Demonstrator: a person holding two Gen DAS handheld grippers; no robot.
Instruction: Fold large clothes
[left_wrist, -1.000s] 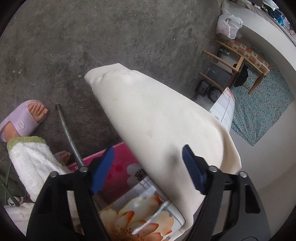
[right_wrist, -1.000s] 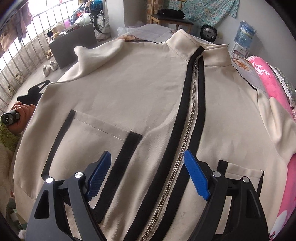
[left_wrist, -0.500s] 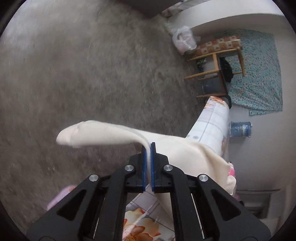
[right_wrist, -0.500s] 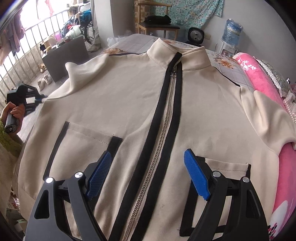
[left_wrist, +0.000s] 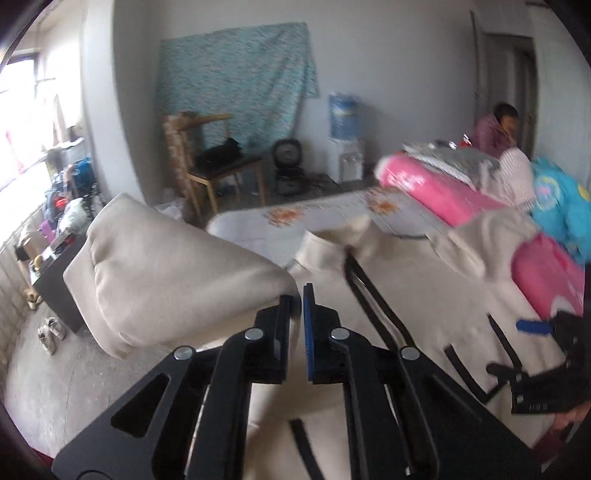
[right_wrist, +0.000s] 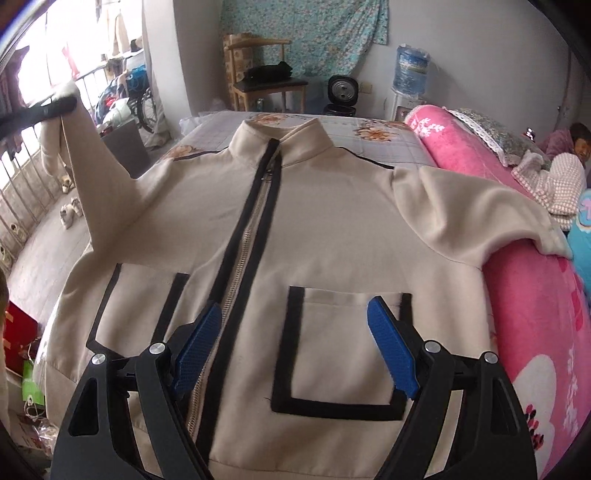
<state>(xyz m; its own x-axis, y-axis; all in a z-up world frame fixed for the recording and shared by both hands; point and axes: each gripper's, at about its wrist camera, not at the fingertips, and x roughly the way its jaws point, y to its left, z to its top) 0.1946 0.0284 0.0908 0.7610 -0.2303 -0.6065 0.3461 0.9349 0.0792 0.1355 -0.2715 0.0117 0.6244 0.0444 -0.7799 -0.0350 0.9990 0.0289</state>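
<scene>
A cream zip-up jacket (right_wrist: 332, 240) with black trim lies face up on the flowered bed sheet (right_wrist: 380, 144). My left gripper (left_wrist: 297, 306) holds the jacket's left sleeve (left_wrist: 166, 266) raised above the bed edge. Its jaws are opening a little, with the cloth still caught between them. In the right wrist view the same gripper (right_wrist: 70, 105) shows at the upper left, and the sleeve (right_wrist: 96, 177) hangs from it. My right gripper (right_wrist: 295, 332) hovers open over the lower front, between the zipper (right_wrist: 236, 258) and the right pocket (right_wrist: 347, 350), with nothing in it.
A rolled pink blanket (right_wrist: 517, 295) runs along the bed's right side under the other sleeve (right_wrist: 472, 214). A wooden chair (right_wrist: 269, 85), a fan (right_wrist: 341, 88) and a water dispenser (right_wrist: 410, 70) stand by the far wall. A person (right_wrist: 576, 140) sits at the far right.
The left gripper shut on the sleeve, rolled over and rose, lifting the sleeve from beside the bed to above it. The right gripper slid right from the left pocket toward the right pocket, still open.
</scene>
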